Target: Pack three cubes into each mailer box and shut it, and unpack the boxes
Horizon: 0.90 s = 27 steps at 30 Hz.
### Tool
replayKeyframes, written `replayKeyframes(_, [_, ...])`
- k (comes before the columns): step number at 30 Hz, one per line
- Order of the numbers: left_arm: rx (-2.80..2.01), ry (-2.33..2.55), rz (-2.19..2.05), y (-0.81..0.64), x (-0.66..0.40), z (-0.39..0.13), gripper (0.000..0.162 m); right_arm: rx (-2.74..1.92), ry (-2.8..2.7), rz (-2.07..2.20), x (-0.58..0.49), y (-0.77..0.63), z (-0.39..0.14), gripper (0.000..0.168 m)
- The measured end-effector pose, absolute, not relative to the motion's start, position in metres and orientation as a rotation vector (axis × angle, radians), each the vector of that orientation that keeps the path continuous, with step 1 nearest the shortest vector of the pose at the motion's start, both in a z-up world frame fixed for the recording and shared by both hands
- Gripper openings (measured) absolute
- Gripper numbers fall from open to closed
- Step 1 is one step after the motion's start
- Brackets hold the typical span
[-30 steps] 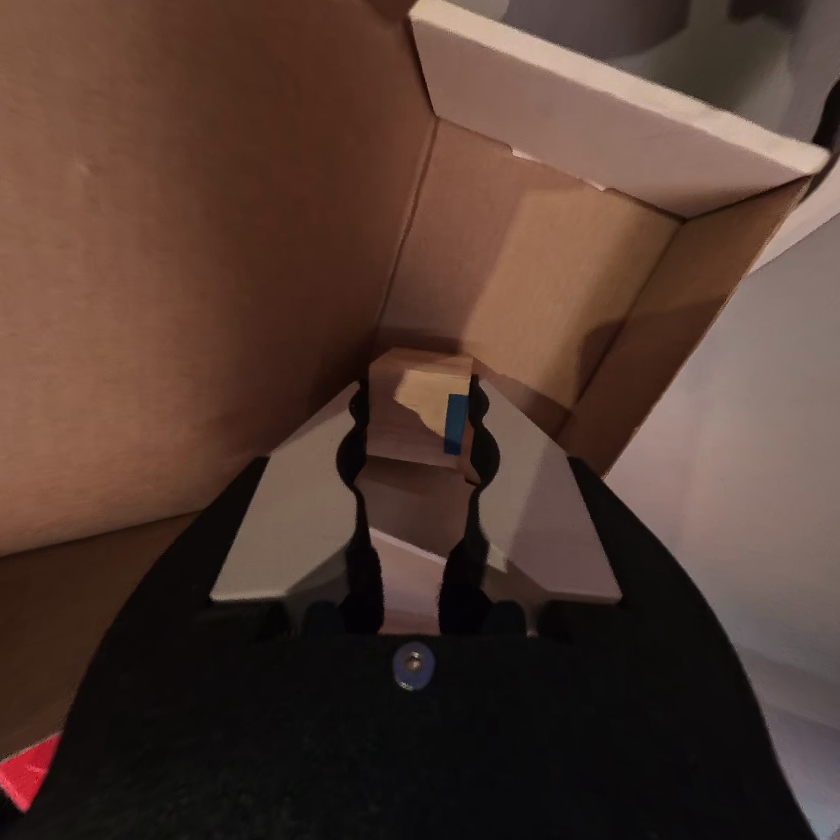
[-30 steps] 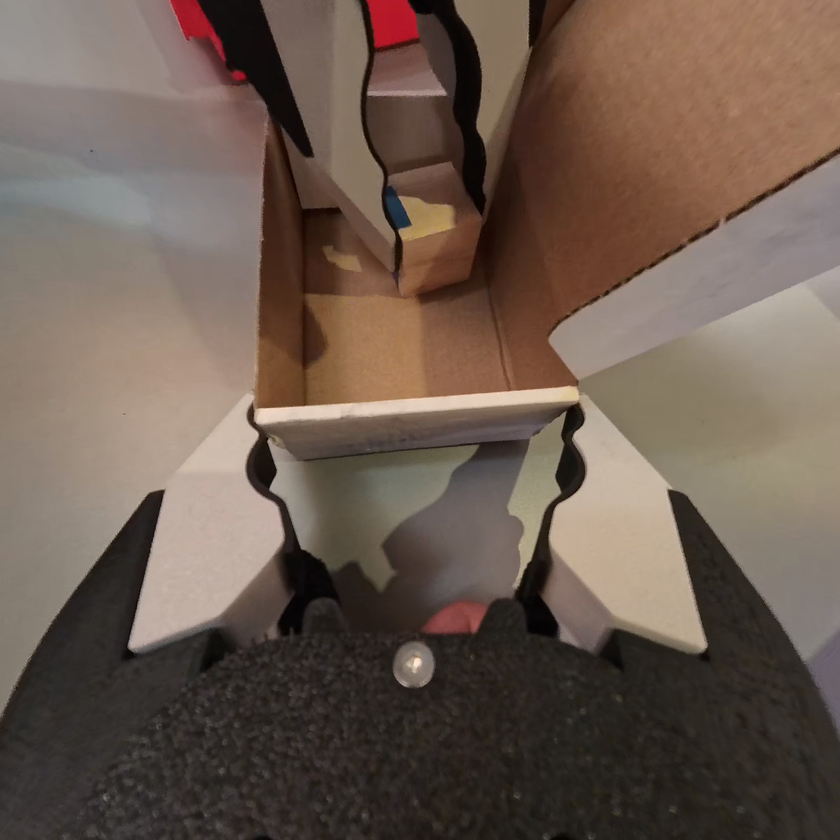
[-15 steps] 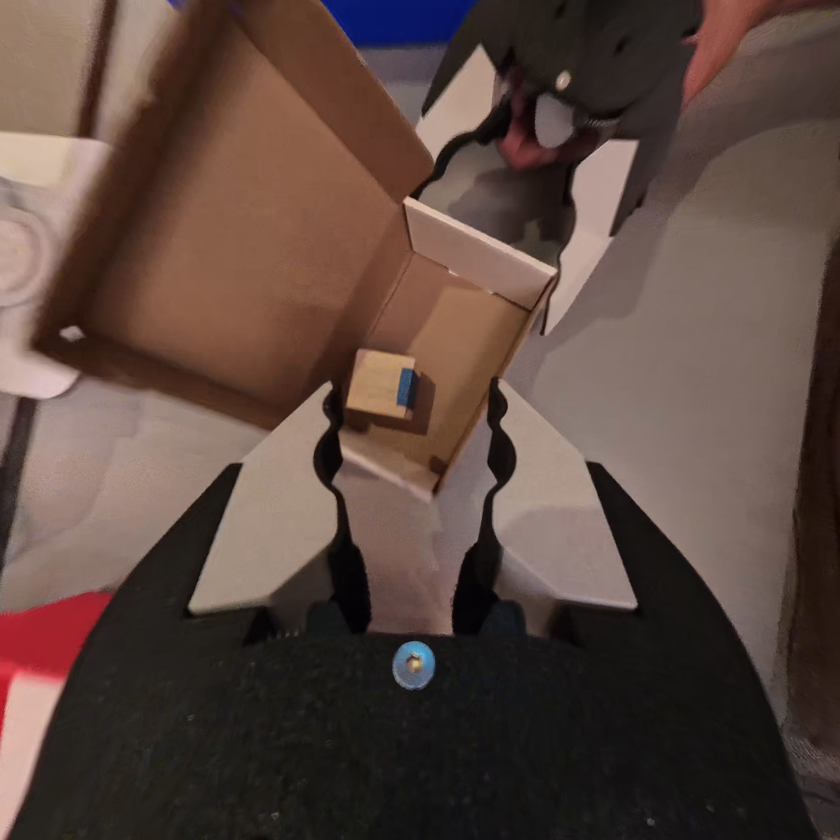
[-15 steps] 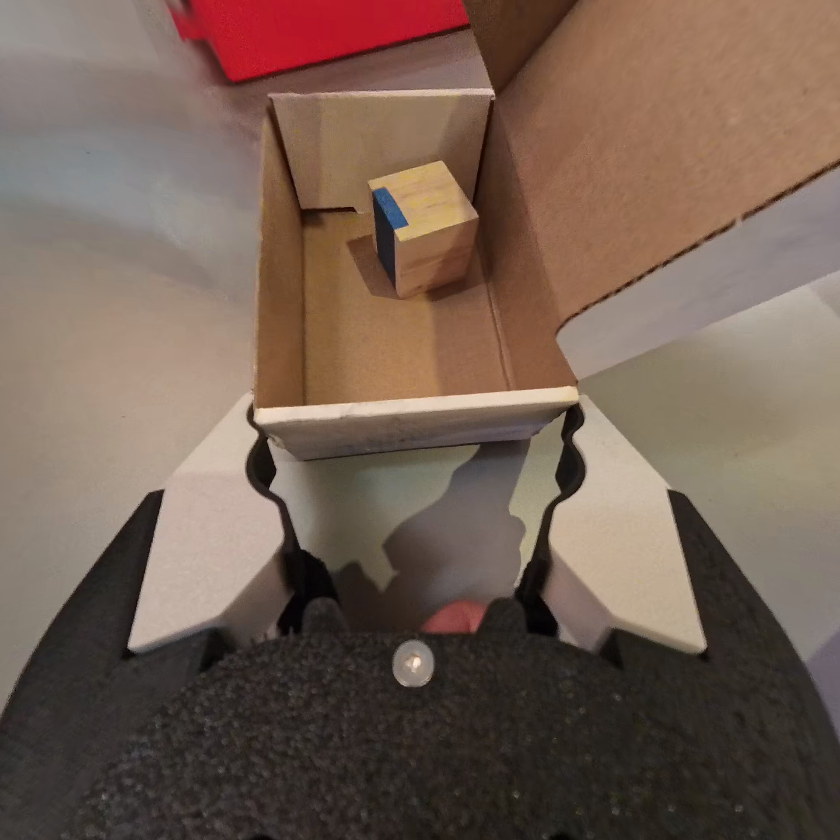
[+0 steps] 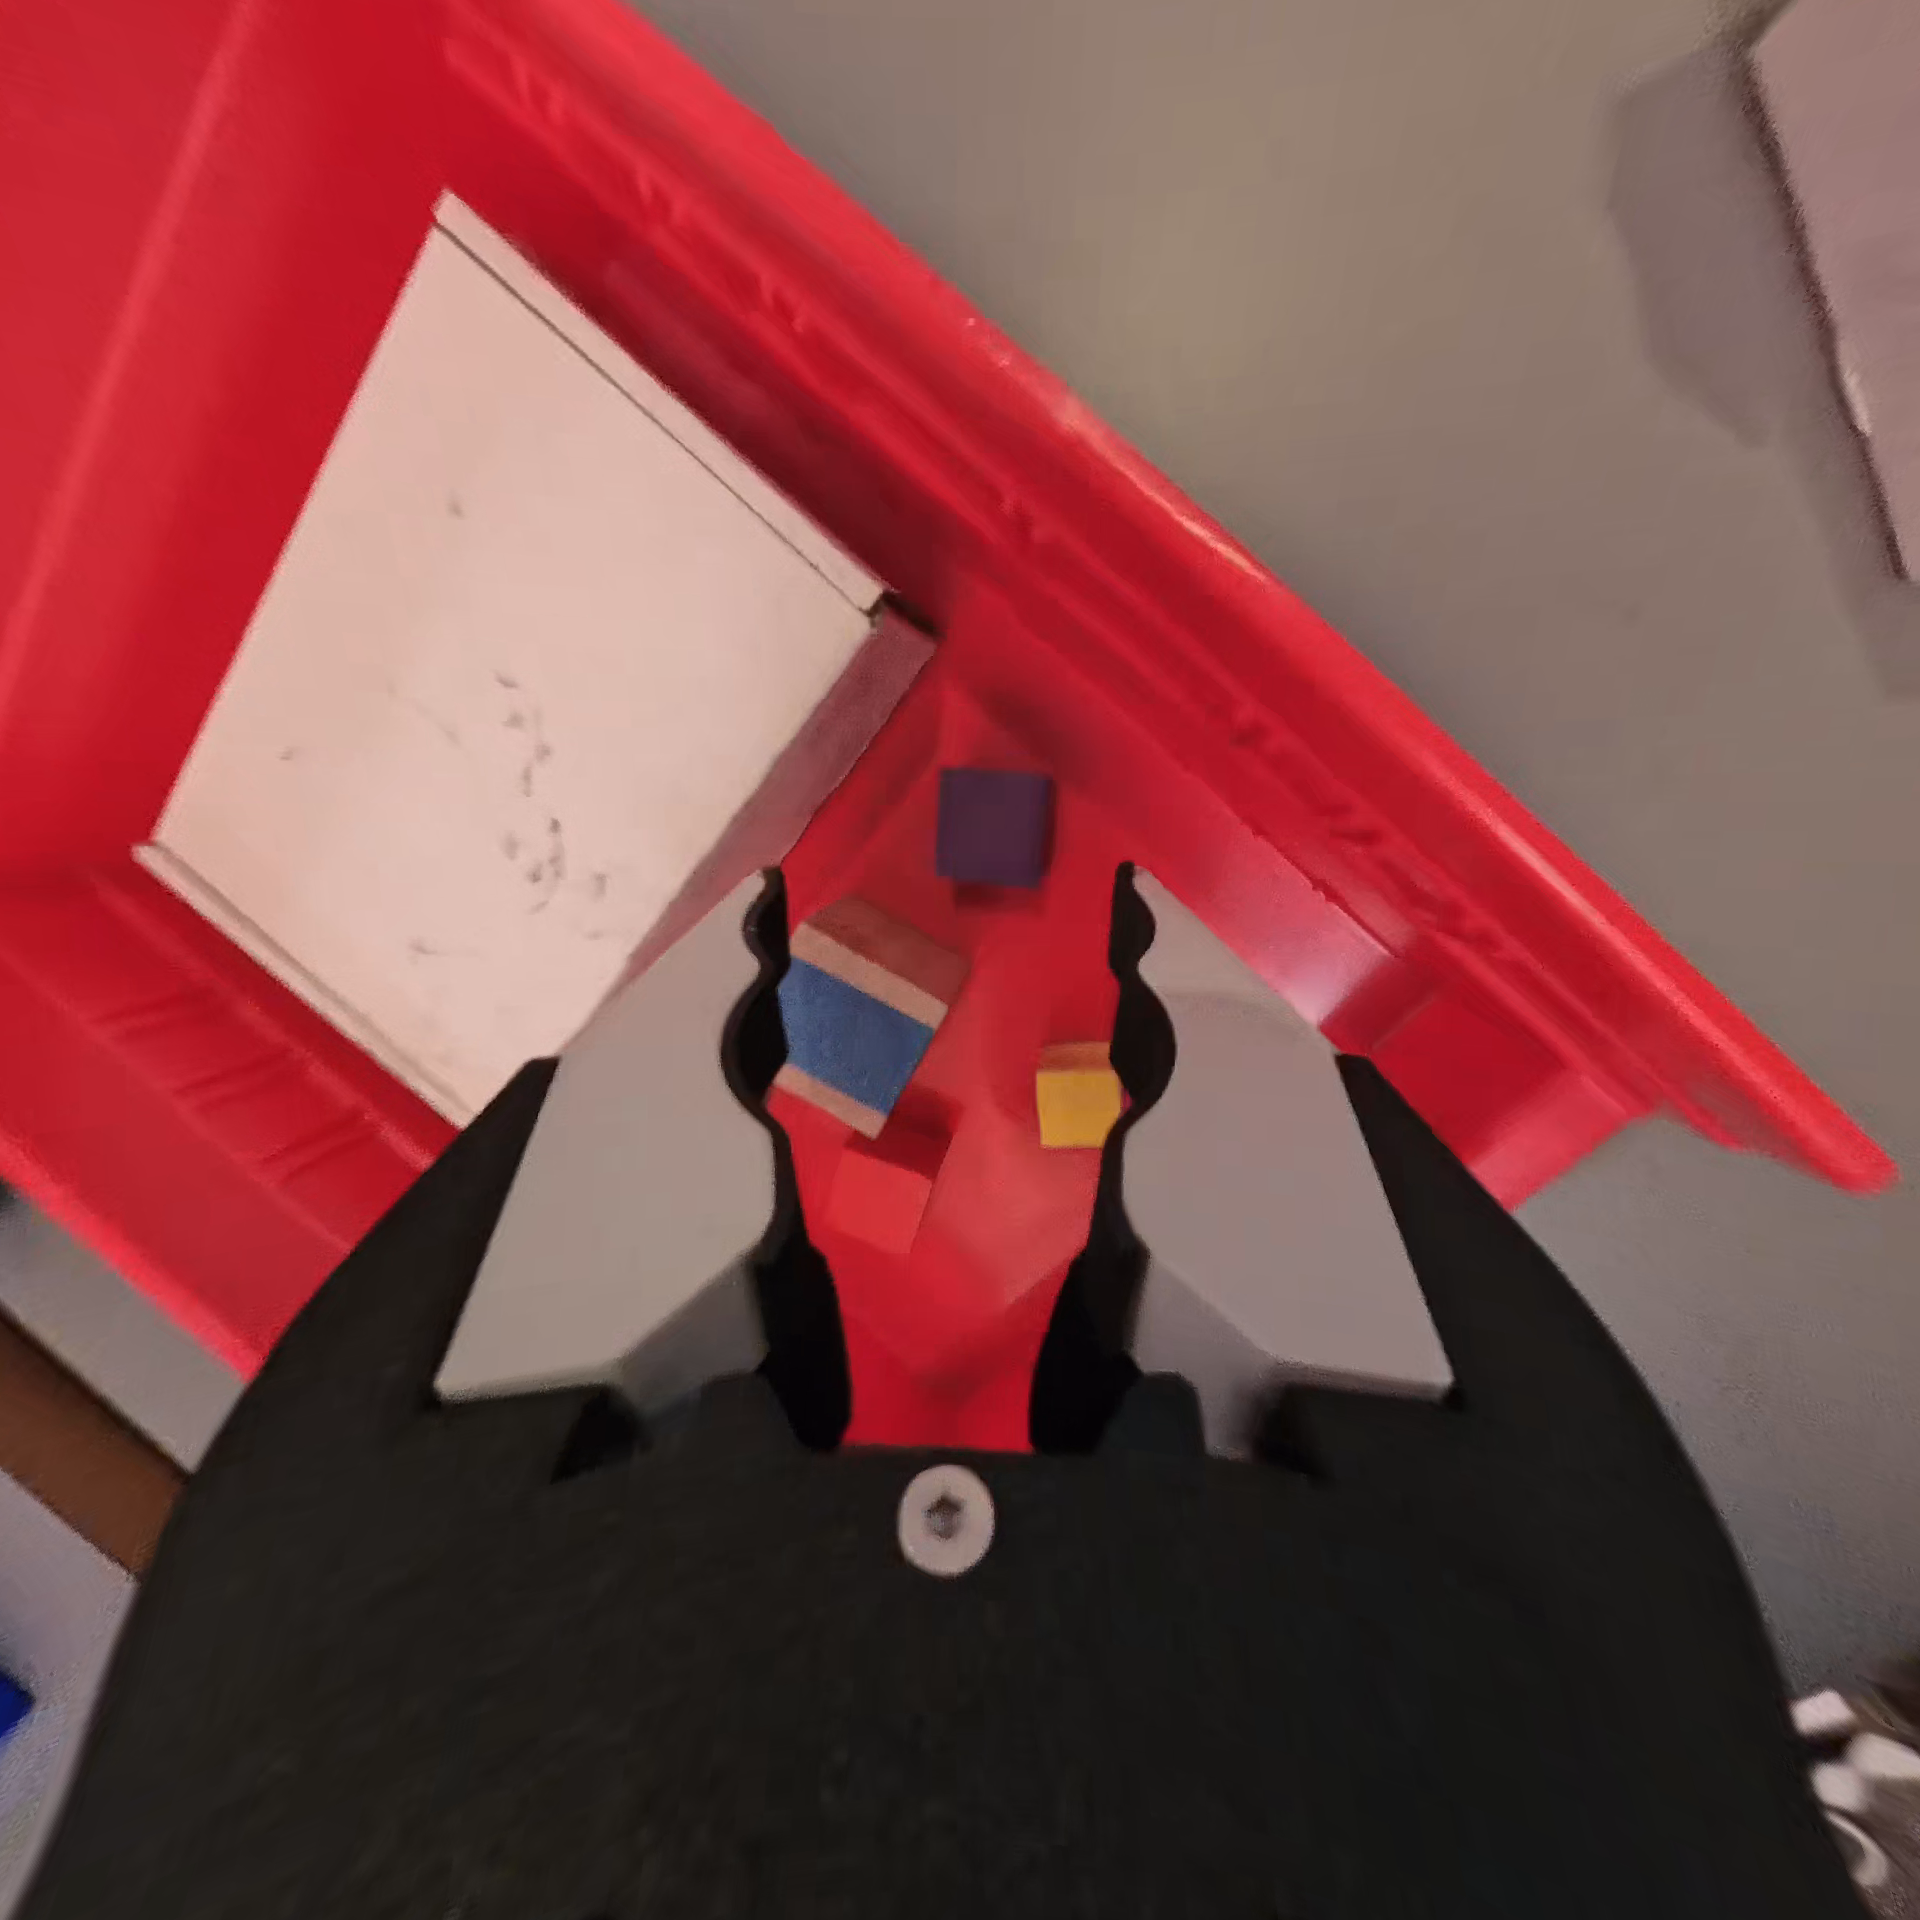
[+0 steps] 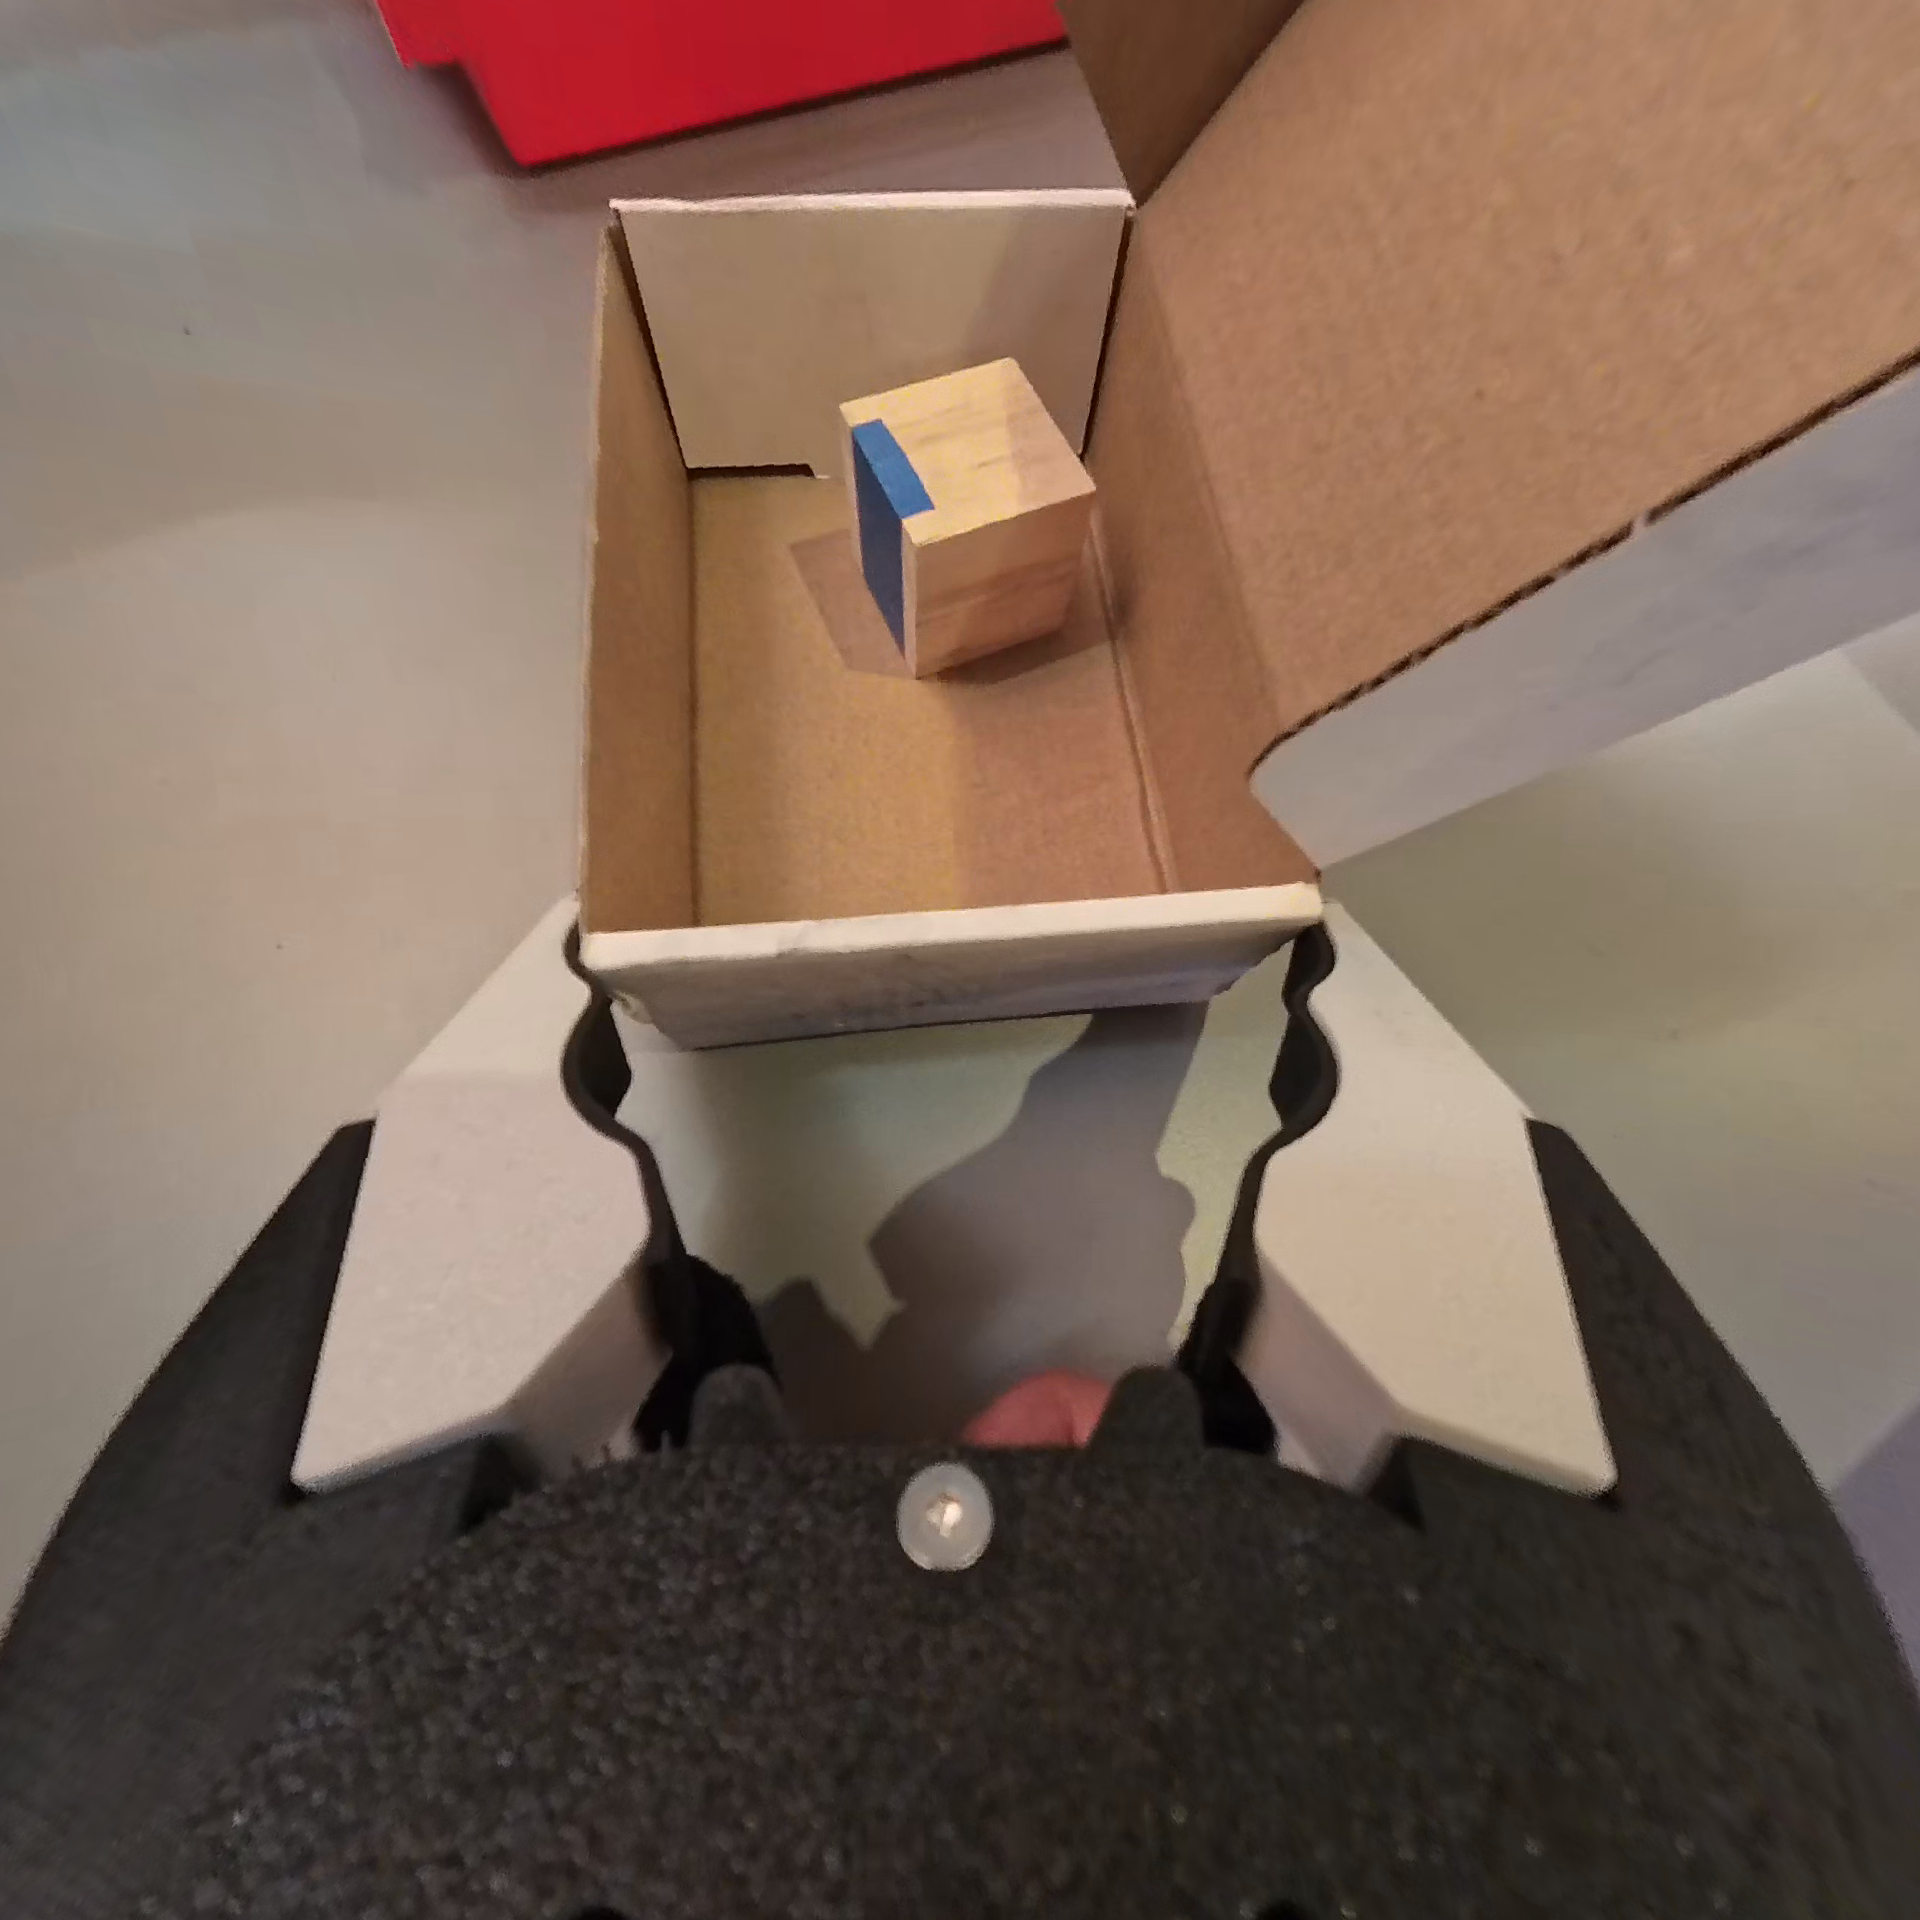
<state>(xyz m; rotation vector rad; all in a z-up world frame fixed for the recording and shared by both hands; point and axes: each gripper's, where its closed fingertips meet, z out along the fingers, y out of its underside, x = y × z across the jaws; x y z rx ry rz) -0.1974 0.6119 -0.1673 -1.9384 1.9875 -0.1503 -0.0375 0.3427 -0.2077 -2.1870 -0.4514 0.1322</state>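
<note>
In the right wrist view an open mailer box (image 6: pixel 639 675) sits on the table, lid (image 6: pixel 1455 364) raised to the right. One wooden cube with a blue face (image 6: pixel 966 509) stands at its far end. My right gripper (image 6: pixel 943 935) is open wide, its fingertips flanking the box's near corners. In the left wrist view my left gripper (image 5: pixel 948 883) is open and empty above a red bin (image 5: pixel 1143 488). Below it lie a blue-faced cube (image 5: pixel 862 1013), a purple cube (image 5: pixel 992 842), a yellow cube (image 5: pixel 1075 1107) and a red cube (image 5: pixel 888 1184).
A shut white mailer box (image 5: pixel 499 675) fills the left part of the red bin. The bin's corner (image 6: pixel 727 52) shows beyond the open box in the right wrist view. Grey table (image 5: pixel 1455 312) surrounds the bin. The left gripper's tips are roughly 35 cm from the right gripper's. To reach the blue-faced cube (image 5: pixel 862 1013) in a straight line is about 4 cm for my left fingers, about 35 cm for my right.
My left gripper let go of the blue-faced wooden cube in the open box, drew back out and swung over to the red bin. The right gripper has stayed still.
</note>
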Motion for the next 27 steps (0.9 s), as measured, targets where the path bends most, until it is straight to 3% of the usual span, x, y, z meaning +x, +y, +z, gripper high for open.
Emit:
replayKeyframes(6, [-2.018, 2.082, -0.110, 0.612, -0.191, -0.204, 0.051, -2.184, -0.446, 0.137, -0.038, 0.342, -0.208, 0.127])
replayKeyframes(8, [-2.011, 2.134, -0.060, 0.612, -0.194, -0.212, 0.025, -2.183, -0.444, 0.142, -0.037, 0.342, -0.208, 0.127])
replayKeyframes(12, [-1.951, 2.196, -0.038, 0.606, -0.197, -0.208, 0.024, -2.181, -0.444, 0.148, -0.037, 0.342, -0.208, 0.127])
replayKeyframes(15, [-1.871, 2.169, -0.101, 0.598, -0.191, -0.179, 0.024, -2.179, -0.444, 0.149, -0.037, 0.343, -0.208, 0.127])
replayKeyframes(22, [-1.517, 2.065, -0.331, 0.524, -0.136, -0.057, 0.023, -2.173, -0.442, 0.163, -0.037, 0.343, -0.208, 0.127])
replayKeyframes(27, [-1.269, 2.182, -0.508, 0.435, -0.093, -0.039, 0.023, -2.176, -0.449, 0.151, -0.037, 0.342, -0.208, 0.127])
